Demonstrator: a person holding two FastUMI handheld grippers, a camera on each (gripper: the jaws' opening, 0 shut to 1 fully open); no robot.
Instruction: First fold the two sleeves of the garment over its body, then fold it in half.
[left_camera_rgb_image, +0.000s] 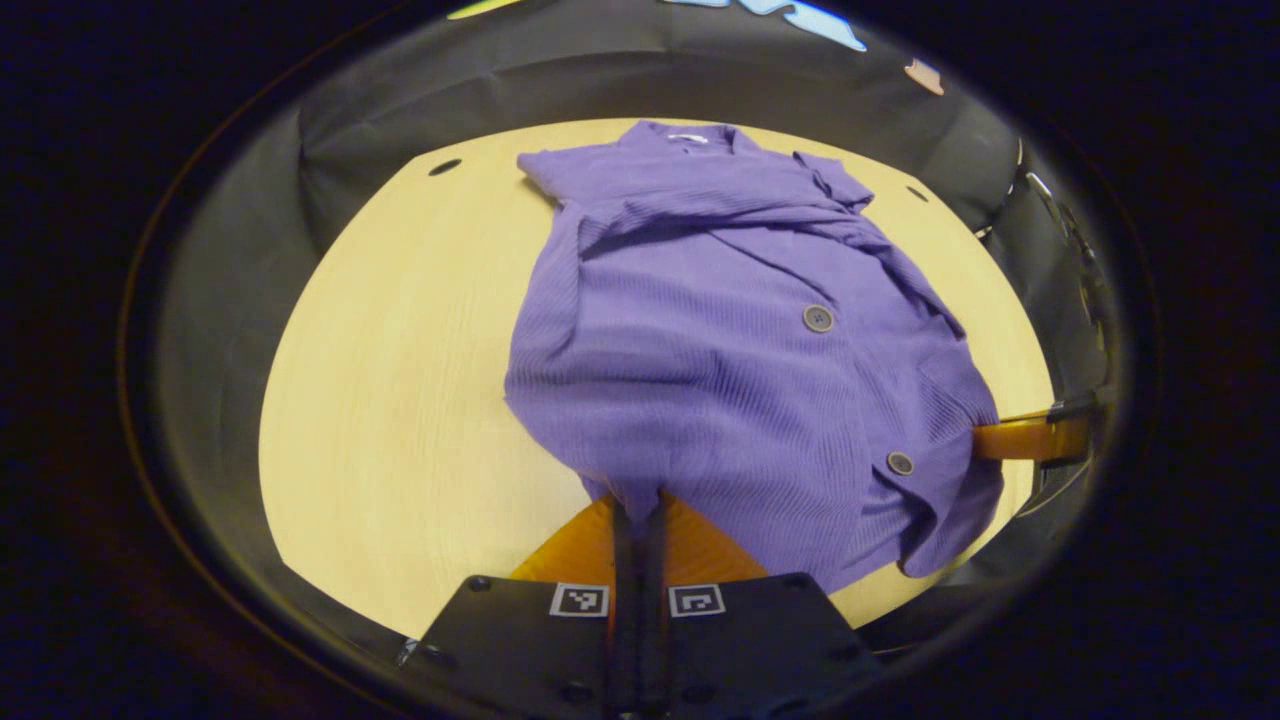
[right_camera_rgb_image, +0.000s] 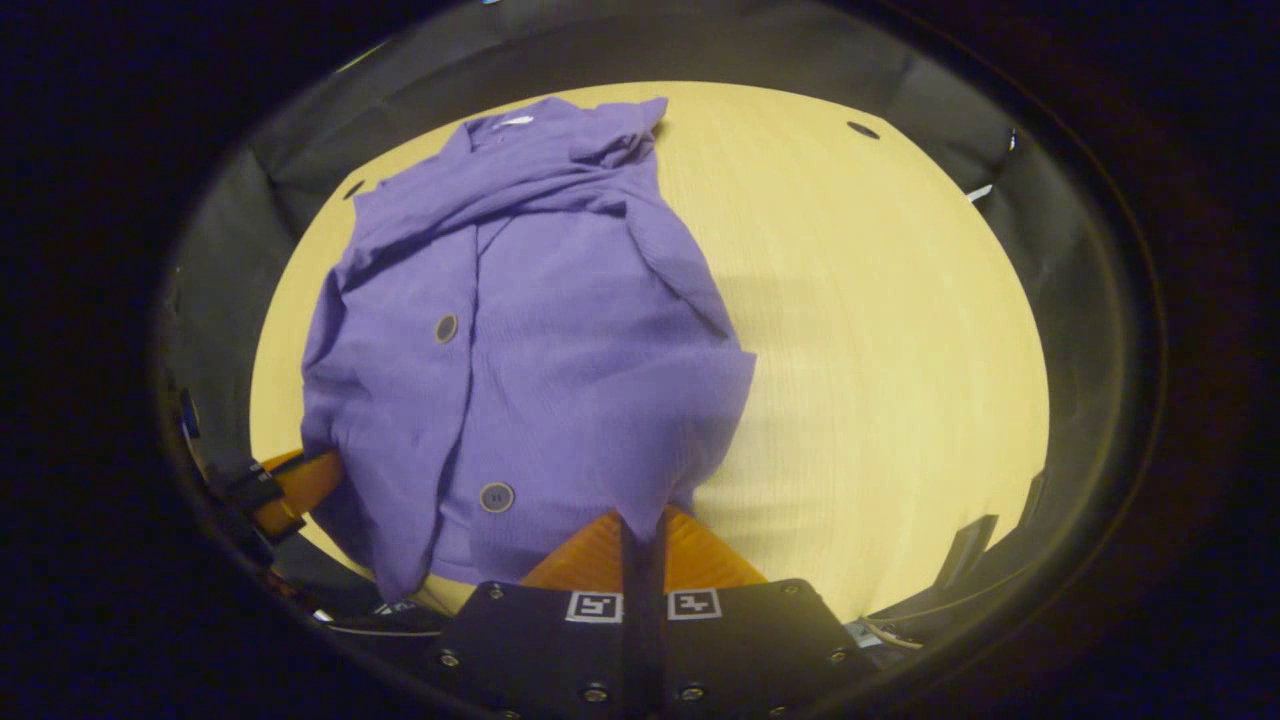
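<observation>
lying on the pale wooden round table (left_camera_rgb_image: 400, 400), the purple ribbed button-front garment (left_camera_rgb_image: 720, 340) spreads from the collar at the top centre of the left gripper view down to the hem at the bottom. the left gripper (left_camera_rgb_image: 640, 505) sits at the bottom centre of that view, fingers pressed together with the hem's lower corner pinched between them. in the right gripper view the garment (right_camera_rgb_image: 540, 340) fills the left half of the frame, collar at upper left. the right gripper (right_camera_rgb_image: 642, 520) at bottom centre is likewise clamped on the hem's other corner. the opposite gripper shows at the lower left edge there, just beside the cloth. both sleeves lie folded across the chest.
</observation>
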